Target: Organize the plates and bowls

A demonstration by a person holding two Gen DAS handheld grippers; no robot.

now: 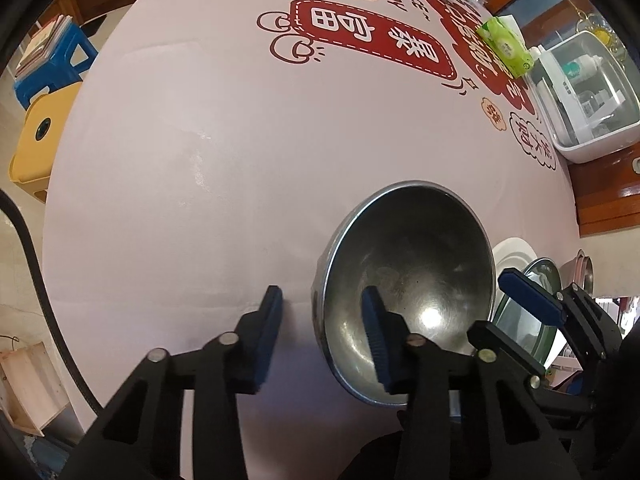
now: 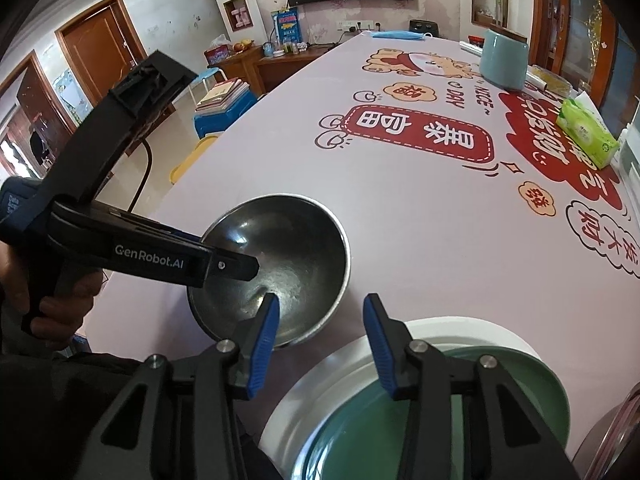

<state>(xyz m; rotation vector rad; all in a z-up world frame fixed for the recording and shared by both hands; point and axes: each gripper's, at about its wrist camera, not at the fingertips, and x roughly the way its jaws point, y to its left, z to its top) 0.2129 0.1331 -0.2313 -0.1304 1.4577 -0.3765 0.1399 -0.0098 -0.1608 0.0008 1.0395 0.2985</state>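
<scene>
A steel bowl (image 1: 416,264) stands on the pink table (image 1: 180,160). My left gripper (image 1: 322,300) straddles the bowl's near-left rim, one blue pad inside and one outside. Gaps show on both sides, so it is open. In the right wrist view its finger (image 2: 240,266) dips into the steel bowl (image 2: 288,248). My right gripper (image 2: 322,304) is open with nothing between its fingers, over the table between the bowl and a white plate (image 2: 340,368). A green plate (image 2: 400,432) lies on the white one. One of its fingers (image 1: 528,296) shows in the left wrist view.
Another metal dish (image 2: 624,432) sits at the far right edge. A teal canister (image 2: 504,60), a green tissue pack (image 2: 586,132) and a white lidded box (image 1: 588,92) line the table's right side. A blue stool (image 2: 224,108) with books and a yellow stool (image 1: 36,136) stand left of the table.
</scene>
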